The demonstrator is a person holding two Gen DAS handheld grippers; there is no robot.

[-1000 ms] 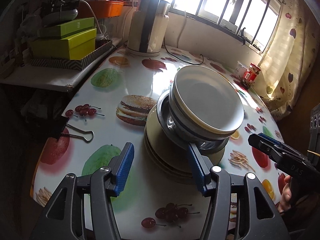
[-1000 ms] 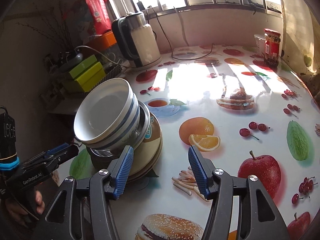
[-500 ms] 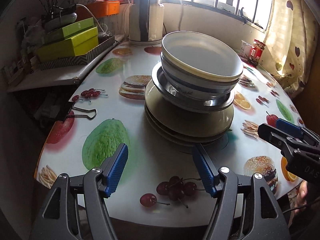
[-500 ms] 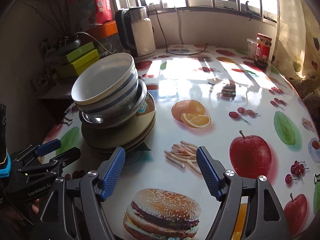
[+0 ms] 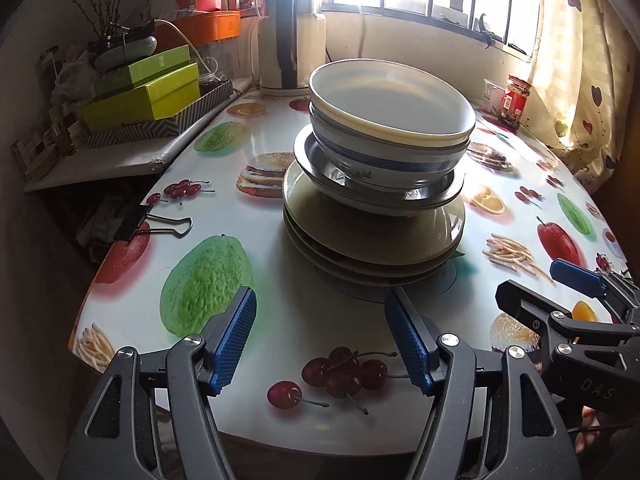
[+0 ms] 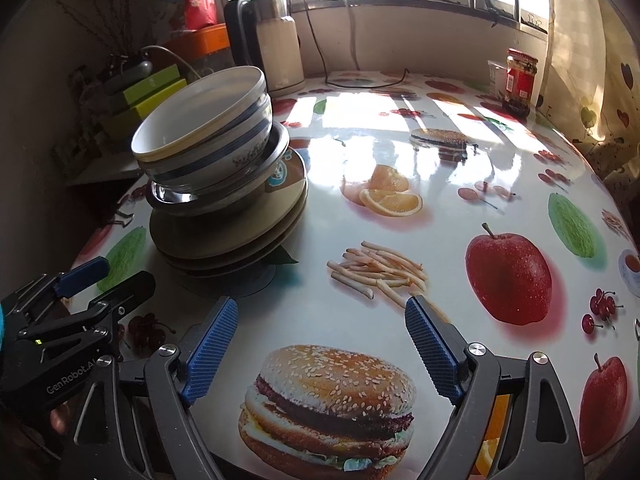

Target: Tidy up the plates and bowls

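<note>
The left tool [image 5: 320, 332] hangs over the near edge of the worktop [image 5: 132, 304] with its jaws apart and nothing between them, only the printed cherries below. The right tool [image 6: 320, 344] is beside it, also empty, its jaws spreading wider over the printed hamburger; it shows again at the right edge of the left view [image 5: 560, 304].

Just beyond the left tool's fingertips stands the stack [image 5: 376, 184], near the worktop's left front corner. Its axis runs straight up: flat plates [image 5: 360, 236] at the bottom, a metal dish [image 5: 316, 160] on them, and nested bowls [image 5: 384, 116] on top, all mouth-up. From the right view the bowls [image 6: 200, 128] sit slightly off-centre, leaning toward the left rim of the plates [image 6: 224, 240].

To the left of the stack, a binder clip [image 5: 152, 224] is clamped on the worktop's edge, and past that edge a lower shelf carries green boxes [image 5: 148, 96]. A kettle [image 5: 290, 40] stands behind the stack against the wall, and a red jar [image 6: 520, 76] sits at the far right under the window. The wide stretch of worktop to the right of the stack is open, with only printed fruit on it.
</note>
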